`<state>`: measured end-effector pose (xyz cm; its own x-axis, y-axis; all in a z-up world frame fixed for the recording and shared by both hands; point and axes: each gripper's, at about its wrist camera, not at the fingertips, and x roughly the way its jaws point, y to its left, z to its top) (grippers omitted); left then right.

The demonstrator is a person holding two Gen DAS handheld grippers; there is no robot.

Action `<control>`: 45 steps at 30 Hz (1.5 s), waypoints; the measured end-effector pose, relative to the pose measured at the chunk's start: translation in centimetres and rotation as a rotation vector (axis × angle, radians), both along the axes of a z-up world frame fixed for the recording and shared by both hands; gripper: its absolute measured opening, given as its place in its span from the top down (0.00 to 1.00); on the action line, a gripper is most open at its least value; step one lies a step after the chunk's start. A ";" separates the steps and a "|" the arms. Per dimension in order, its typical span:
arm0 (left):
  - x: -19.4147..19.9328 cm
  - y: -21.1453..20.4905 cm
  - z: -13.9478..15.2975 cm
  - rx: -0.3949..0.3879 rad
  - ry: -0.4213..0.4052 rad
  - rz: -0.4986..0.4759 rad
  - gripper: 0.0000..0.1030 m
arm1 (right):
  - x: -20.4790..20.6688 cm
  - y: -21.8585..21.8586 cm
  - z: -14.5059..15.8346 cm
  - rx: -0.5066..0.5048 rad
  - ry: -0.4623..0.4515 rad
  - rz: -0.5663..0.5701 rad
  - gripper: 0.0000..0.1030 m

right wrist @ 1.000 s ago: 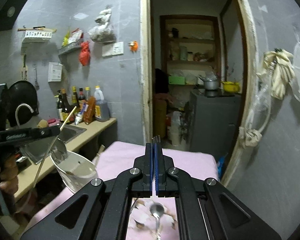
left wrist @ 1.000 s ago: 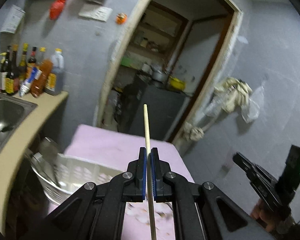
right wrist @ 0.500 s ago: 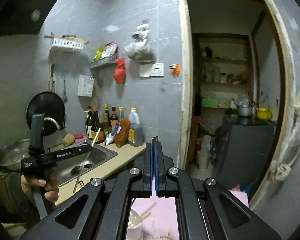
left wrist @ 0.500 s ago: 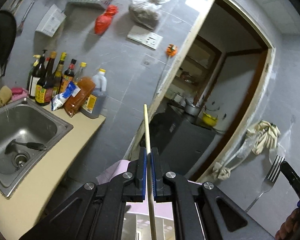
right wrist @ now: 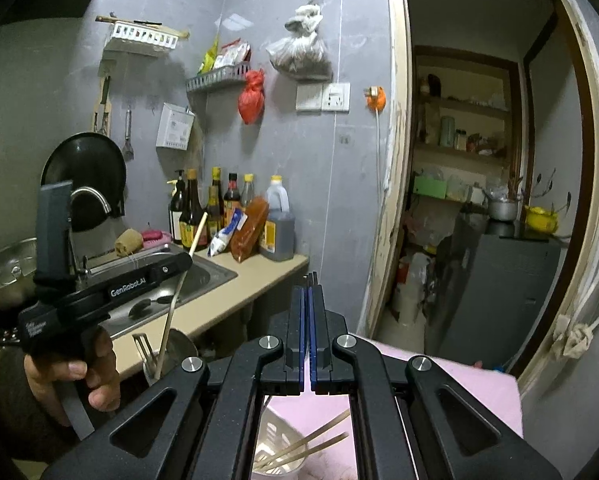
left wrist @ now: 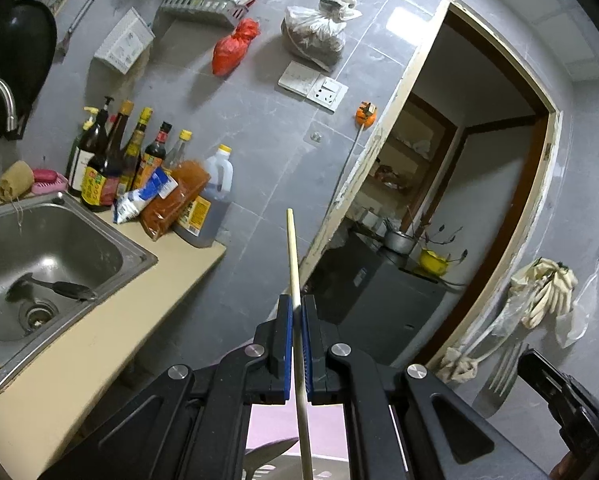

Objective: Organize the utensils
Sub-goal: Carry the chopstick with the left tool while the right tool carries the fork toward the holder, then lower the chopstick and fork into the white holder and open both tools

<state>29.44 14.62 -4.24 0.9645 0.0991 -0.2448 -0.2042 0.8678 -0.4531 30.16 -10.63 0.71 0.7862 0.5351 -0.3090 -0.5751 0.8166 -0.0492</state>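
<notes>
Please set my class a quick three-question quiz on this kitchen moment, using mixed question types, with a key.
1. True or false: the left gripper has its jaws shut on a chopstick.
2. Fill in: in the left wrist view, the right gripper carries a ___.
3. The white basket below the right gripper holds: A spoons, B loose chopsticks, C knives.

Key: 1 true; 2 fork; 3 B.

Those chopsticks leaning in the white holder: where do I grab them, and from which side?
Probably the free upper ends of the chopsticks, which slant up to the right, away from the white holder. Come from above, claw across the thin shafts; their lower ends sit down inside the holder.
</notes>
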 end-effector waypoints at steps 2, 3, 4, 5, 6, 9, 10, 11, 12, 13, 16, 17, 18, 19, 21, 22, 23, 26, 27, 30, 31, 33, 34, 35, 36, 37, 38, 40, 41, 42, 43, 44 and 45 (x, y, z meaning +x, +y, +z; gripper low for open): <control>-0.2 -0.5 -0.3 0.025 -0.007 0.017 0.95 | 0.2 0.0 -0.6 0.005 0.016 -0.001 0.98; -0.4 -0.9 -0.5 0.045 -0.015 0.029 0.95 | 0.3 -0.2 -0.8 0.007 0.022 -0.001 0.98; -0.5 -1.2 -0.7 0.065 -0.020 0.041 0.95 | 0.3 -0.2 -1.0 0.010 0.027 -0.002 0.98; -0.7 -1.4 -0.8 0.085 -0.026 0.052 0.95 | 0.4 -0.2 -1.3 0.011 0.031 -0.002 0.98; -0.8 -1.8 -0.9 0.102 -0.031 0.059 0.95 | 0.4 -0.2 -1.5 0.012 0.033 -0.003 0.98; -1.1 -2.8 -1.4 0.161 -0.046 0.081 0.95 | 0.5 -0.2 -2.1 0.016 0.042 -0.006 0.98; -1.2 -3.1 -1.6 0.174 -0.049 0.086 0.95 | 0.5 -0.2 -2.4 0.016 0.045 -0.009 0.98; -1.3 -3.3 -1.7 0.184 -0.052 0.086 0.95 | 0.5 -0.2 -2.6 0.015 0.047 -0.011 0.98; -1.4 -3.5 -1.9 0.193 -0.052 0.089 0.95 | 0.5 -0.1 -2.8 0.014 0.049 -0.013 0.98; -1.5 -3.6 -2.1 0.201 -0.052 0.093 0.95 | 0.5 -0.1 -3.0 0.011 0.051 -0.015 0.98; -1.7 -4.0 -2.4 0.216 -0.049 0.095 0.95 | 0.4 0.0 -3.4 0.004 0.050 -0.019 0.98; -1.9 -4.1 -2.4 0.225 -0.054 0.097 0.95 | 0.4 0.0 -3.6 0.003 0.052 -0.018 0.98; -2.0 -4.2 -2.4 0.232 -0.054 0.096 0.95 | 0.4 0.1 -3.6 0.000 0.054 -0.019 0.98; -2.2 -4.3 -2.3 0.244 -0.054 0.099 0.95 | 0.3 0.1 -3.7 -0.004 0.054 -0.020 0.98; -2.5 -4.5 -2.2 0.253 -0.056 0.101 0.95 | 0.2 0.2 -3.9 -0.005 0.059 -0.018 0.98; -2.7 -4.5 -2.1 0.260 -0.056 0.106 0.95 | 0.2 0.1 -4.0 -0.004 0.062 -0.017 0.98; -2.9 -4.7 -2.1 0.270 -0.059 0.111 0.95 | 0.1 0.1 -4.1 -0.003 0.067 -0.017 0.98; -3.6 -5.1 -1.9 0.295 -0.070 0.120 0.95 | 0.0 0.0 -4.3 0.006 0.080 -0.015 0.98; -3.9 -5.2 -1.7 0.307 -0.076 0.121 0.95 | 0.0 0.0 -4.4 0.010 0.085 -0.013 0.98; -4.5 -5.4 -1.6 0.327 -0.079 0.126 0.94 | -0.1 0.0 -4.8 0.016 0.096 -0.006 0.98; -4.7 -5.4 -1.6 0.331 -0.079 0.131 0.94 | 0.0 0.0 -4.9 0.018 0.099 -0.004 0.98; -5.2 -5.4 -1.5 0.339 -0.083 0.148 0.94 | -0.1 0.1 -5.2 0.020 0.106 -0.002 0.98; -5.5 -5.4 -1.5 0.342 -0.087 0.164 0.94 | -0.1 0.1 -5.3 0.021 0.110 -0.002 0.98; -5.6 -5.3 -1.5 0.342 -0.087 0.175 0.94 | -0.1 0.2 -5.4 0.023 0.114 -0.003 0.98; -5.7 -5.1 -1.5 0.339 -0.085 0.183 0.95 | -0.1 0.2 -5.5 0.023 0.116 -0.004 0.98; -5.6 -5.0 -1.5 0.337 -0.078 0.188 0.95 | -0.2 0.2 -5.6 0.025 0.114 -0.006 0.98; -5.7 -5.0 -1.6 0.336 -0.071 0.194 0.95 | -0.3 0.2 -5.6 0.027 0.114 -0.007 0.98; -5.8 -4.8 -1.8 0.333 -0.067 0.212 0.95 | -0.3 0.1 -5.6 0.028 0.114 -0.008 0.98; -5.8 -4.8 -1.8 0.332 -0.062 0.213 0.95 | -0.3 0.1 -5.6 0.028 0.114 -0.008 0.98; -5.7 -4.8 -1.8 0.335 -0.057 0.218 0.95 | -0.2 0.1 -5.6 0.029 0.116 -0.008 0.98; -5.7 -4.9 -1.8 0.335 -0.057 0.214 0.95 | -0.3 0.0 -5.6 0.027 0.115 -0.008 0.98; -5.7 -4.9 -1.9 0.335 -0.056 0.211 0.95 | -0.3 0.0 -5.7 0.027 0.115 -0.008 0.98; -5.7 -4.9 -1.8 0.334 -0.056 0.208 0.95 | -0.2 0.0 -5.6 0.027 0.115 -0.007 0.98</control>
<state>23.73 9.67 -6.06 0.9263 0.3591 -0.1138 -0.3742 0.9119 -0.1687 29.94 -10.61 -4.91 0.7498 0.5394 -0.3831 -0.5703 0.8205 0.0392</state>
